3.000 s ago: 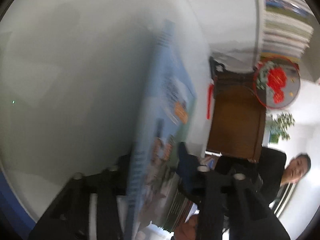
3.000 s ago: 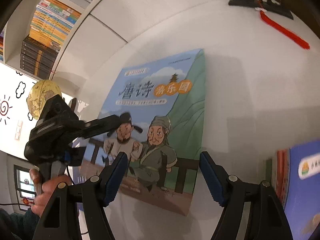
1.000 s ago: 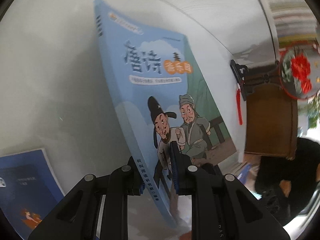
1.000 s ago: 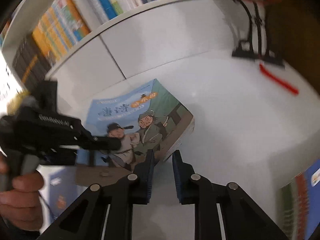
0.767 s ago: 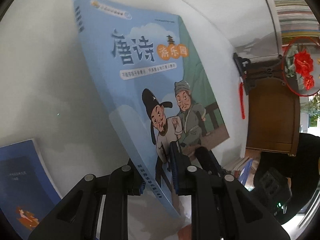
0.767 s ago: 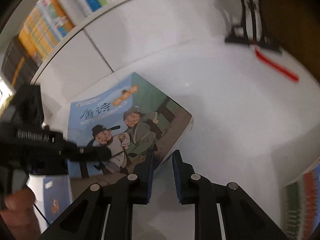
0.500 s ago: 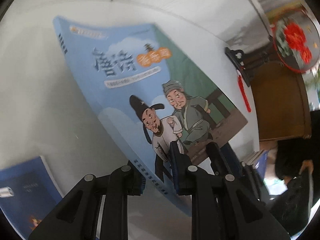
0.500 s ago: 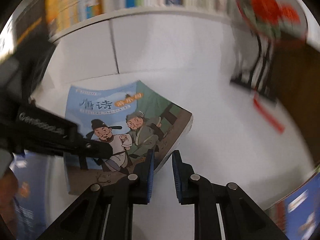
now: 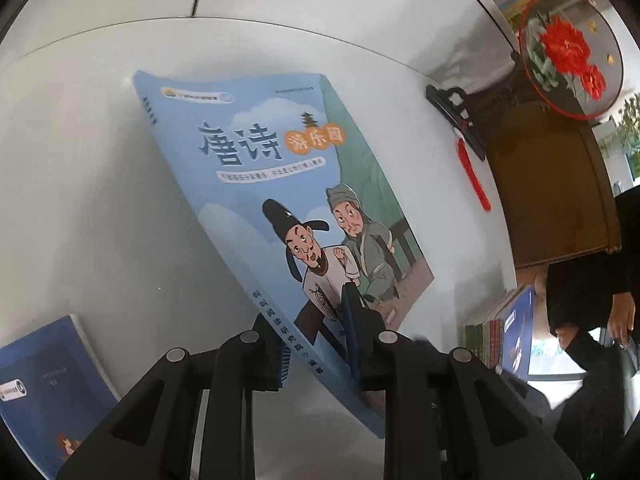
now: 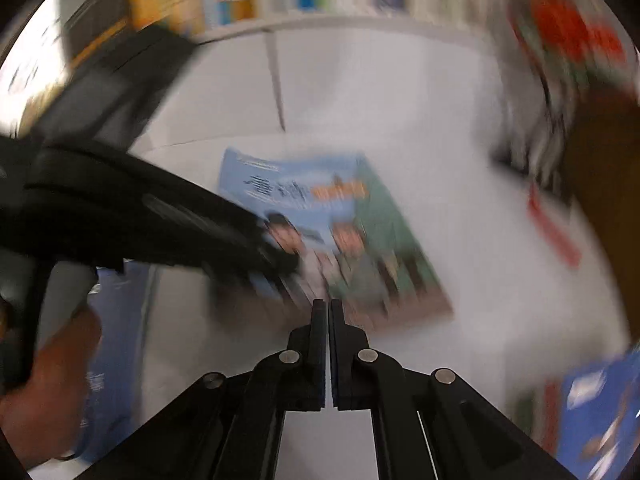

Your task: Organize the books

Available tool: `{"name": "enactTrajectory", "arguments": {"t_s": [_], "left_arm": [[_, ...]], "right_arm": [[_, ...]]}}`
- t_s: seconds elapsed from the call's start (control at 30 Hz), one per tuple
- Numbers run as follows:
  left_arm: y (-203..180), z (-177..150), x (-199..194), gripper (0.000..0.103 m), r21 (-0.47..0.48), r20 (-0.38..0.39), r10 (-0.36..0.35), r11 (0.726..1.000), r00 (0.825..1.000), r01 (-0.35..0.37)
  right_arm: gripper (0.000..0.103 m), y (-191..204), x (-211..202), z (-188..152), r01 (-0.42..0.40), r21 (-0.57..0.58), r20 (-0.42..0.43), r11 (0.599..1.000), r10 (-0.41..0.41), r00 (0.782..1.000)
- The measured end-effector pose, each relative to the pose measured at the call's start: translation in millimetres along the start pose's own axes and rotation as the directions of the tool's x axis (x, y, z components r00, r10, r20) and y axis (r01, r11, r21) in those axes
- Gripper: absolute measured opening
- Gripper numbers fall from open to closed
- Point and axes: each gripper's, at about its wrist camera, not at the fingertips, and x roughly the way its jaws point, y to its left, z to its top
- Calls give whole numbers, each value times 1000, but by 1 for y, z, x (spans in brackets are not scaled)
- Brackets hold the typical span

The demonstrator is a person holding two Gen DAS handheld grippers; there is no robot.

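Left wrist view: the left gripper (image 9: pixel 312 336) has its jaws pinching the spine edge of the light-blue poetry book (image 9: pixel 280 200), which tilts up over the white counter (image 9: pixel 80 200) toward 12 o'clock. A dark-blue book (image 9: pixel 44 392) lies at 8 o'clock; a row of upright books (image 9: pixel 496 332) stands at 3 o'clock, a red-flower ornament (image 9: pixel 568 48) at 1 o'clock

Right wrist view, blurred: the right gripper (image 10: pixel 328 320) has its jaws pressed together, empty, just below the poetry book's lower edge; the left gripper reaches in from 9 o'clock

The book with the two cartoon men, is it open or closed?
Closed. The book shows its whole front cover, pages together, with the left gripper shut on its spine edge.
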Motion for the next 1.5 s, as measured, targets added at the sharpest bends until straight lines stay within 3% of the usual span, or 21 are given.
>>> {"name": "enactTrajectory", "arguments": {"t_s": [0.1, 0.17, 0.23, 0.33, 0.4, 0.57, 0.6, 0.63, 0.67, 0.7, 0.73, 0.8, 0.87, 0.93, 1.0, 1.07, 1.13, 1.2, 1.37, 1.43, 1.5], "left_arm": [[6, 1, -4, 19, -8, -3, 4, 1000, 1000, -4], [4, 3, 0, 19, -27, -17, 6, 1000, 1000, -7], [7, 4, 1, 19, -51, -27, -5, 999, 1000, 3], [3, 4, 0, 20, -39, -25, 4, 999, 1000, -5], [-1, 6, 1, 20, -24, -23, 9, 1000, 1000, -10], [4, 7, 4, 19, -35, -30, -6, 999, 1000, 5], [4, 7, 4, 19, -37, -31, -7, 999, 999, 5], [5, 7, 5, 19, -39, -33, -7, 999, 999, 6], [5, 6, 6, 20, -41, -34, -8, 999, 999, 6], [5, 6, 6, 19, -42, -35, -8, 999, 999, 6], [5, 6, 6, 19, -43, -36, -9, 999, 999, 7], [5, 7, 6, 19, -45, -36, -12, 999, 999, 10], [4, 7, 5, 19, -43, -36, -14, 999, 999, 12], [4, 8, 5, 19, -47, -39, -15, 999, 999, 13], [5, 9, 6, 19, -57, -43, -18, 998, 999, 16], [6, 9, 6, 19, -61, -46, -21, 998, 999, 18], [8, 10, 4, 20, -64, -29, -14, 998, 999, 12], [10, 13, 0, 19, -75, -16, -15, 997, 1000, 14], [18, 18, -1, 18, -118, -23, -23, 993, 999, 20], [21, 18, -2, 18, -148, -25, -72, 987, 997, 68], [17, 17, -4, 18, -138, -18, -66, 988, 998, 63]], "right_arm": [[5, -30, 8, -10, -75, 139, -106, 987, 90, 990], [6, -46, 22, -18, -225, 303, -140, 926, 277, 950], [6, -51, 33, -22, -329, 403, -118, 854, 405, 907], [7, -51, 43, -24, -410, 484, -87, 773, 509, 857], [7, -54, 47, -23, -434, 509, -71, 744, 538, 840], [10, -60, 44, -18, -387, 497, -93, 776, 491, 866], [15, -61, 44, -17, -389, 502, -92, 773, 495, 864], [32, -62, 43, -17, -398, 518, -86, 757, 509, 857], [46, -65, 43, -17, -405, 550, -71, 731, 523, 849], [69, -70, 43, -18, -400, 588, -41, 703, 520, 853], [82, -71, 37, -19, -402, 608, -18, 685, 518, 855], [83, -80, 40, -23, -415, 653, 33, 634, 523, 852], [83, -88, 48, -25, -458, 700, 89, 549, 568, 818], [83, -91, 60, -23, -527, 741, 185, 416, 628, 756], [83, -92, 69, -22, -578, 752, 269, 316, 653, 708], [83, -89, 75, -20, -603, 756, 325, 255, 654, 683], [83, -87, 80, -18, -611, 761, 360, 219, 640, 678], [82, -86, 81, -18, -617, 755, 373, 223, 627, 683], [71, -78, 80, -18, -563, 762, 311, 320, 583, 751], [53, -73, 89, -22, -527, 799, 288, 289, 585, 758], [48, -69, 98, -25, -513, 832, 309, 210, 593, 743]]}}
